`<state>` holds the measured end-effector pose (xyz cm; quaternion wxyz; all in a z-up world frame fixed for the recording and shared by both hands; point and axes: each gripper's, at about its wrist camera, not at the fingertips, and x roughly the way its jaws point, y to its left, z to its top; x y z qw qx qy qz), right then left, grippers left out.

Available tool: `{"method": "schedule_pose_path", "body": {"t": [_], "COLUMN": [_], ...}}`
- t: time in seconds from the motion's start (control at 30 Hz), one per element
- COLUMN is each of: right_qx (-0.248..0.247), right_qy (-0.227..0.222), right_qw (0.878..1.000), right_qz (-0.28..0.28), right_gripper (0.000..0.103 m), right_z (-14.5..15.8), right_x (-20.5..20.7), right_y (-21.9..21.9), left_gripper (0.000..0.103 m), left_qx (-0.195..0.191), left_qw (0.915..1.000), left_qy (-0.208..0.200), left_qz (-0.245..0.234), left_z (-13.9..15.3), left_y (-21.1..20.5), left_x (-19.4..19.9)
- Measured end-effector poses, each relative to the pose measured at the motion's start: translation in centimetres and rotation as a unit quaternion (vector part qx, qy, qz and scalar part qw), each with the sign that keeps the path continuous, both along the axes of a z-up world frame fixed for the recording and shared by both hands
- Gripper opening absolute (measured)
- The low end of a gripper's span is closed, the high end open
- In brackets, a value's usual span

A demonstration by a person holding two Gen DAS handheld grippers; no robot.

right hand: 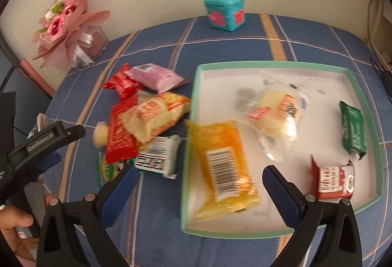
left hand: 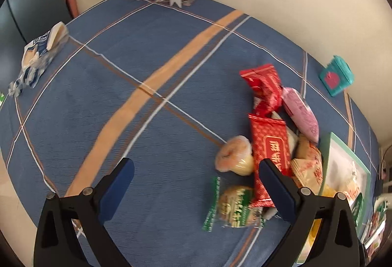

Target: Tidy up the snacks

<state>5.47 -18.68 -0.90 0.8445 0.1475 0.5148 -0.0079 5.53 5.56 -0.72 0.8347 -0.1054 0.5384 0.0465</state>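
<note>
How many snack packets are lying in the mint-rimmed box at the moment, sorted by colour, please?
Yellow packet: 1
Clear packet with a pale bun: 1
Green packet: 1
Red-and-white packet: 1
Total in the box: 4

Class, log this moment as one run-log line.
left gripper: open, empty | right gripper: open, above yellow packet | green-rimmed box: four snacks | pile outside
</note>
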Motion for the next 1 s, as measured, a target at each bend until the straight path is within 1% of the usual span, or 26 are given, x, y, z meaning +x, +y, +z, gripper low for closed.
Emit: {"method": "schedule_pose_path", "body": {"t": [0.17,0.3,0.37,0.47,0.57,0.63,0.73,0.83,1.0], "right_qx": [0.011,0.005,0.006,0.005,0.008,0.015,0.022,0.032,0.055], "right_qy": [-0.008,-0.012,-0.009,-0.001,0.006,0.011,0.007,-0.008,-0.019], "right_qw": [1.000,0.999,0.999,0.999,0.999,0.999,0.999,0.999,0.998], "right_qz": [0.023,0.033,0.038,0.043,0.040,0.039,0.031,0.026,-0.005], "right_gripper": [0.103,0.103,0.101,0.095,0.089,0.083,0.082,0.082,0.082], "right_z": [0.1,0.0,-0.2,-0.7,-1.3,-1.7,-1.8,-1.1,-0.7], "right_x": [0.8,1.5,1.9,2.5,3.1,3.5,3.9,4.3,5.3], "right_y": [2.5,4.0,4.6,5.1,5.2,5.1,4.8,4.3,3.0], "left_gripper": [0.101,0.101,0.101,0.101,0.101,0.101,0.101,0.099,0.097], "left_qx": [-0.023,-0.033,-0.040,-0.048,-0.059,-0.060,-0.057,-0.058,-0.069], "left_qw": [0.9995,0.9990,0.9987,0.9982,0.9977,0.9976,0.9977,0.9974,0.9964], "left_qy": [0.013,0.026,0.031,0.034,0.032,0.031,0.030,0.030,0.033], "left_qz": [0.017,0.017,0.011,0.003,-0.006,-0.011,-0.020,-0.029,-0.035], "left_z": [-0.5,-1.2,-1.4,-1.7,-1.7,-1.7,-1.8,-2.0,-2.6], "left_y": [1.3,1.5,1.4,0.9,0.4,0.2,-0.3,-0.7,-1.2], "left_x": [0.0,0.1,0.2,0.6,1.1,1.3,1.9,2.5,3.7]}}
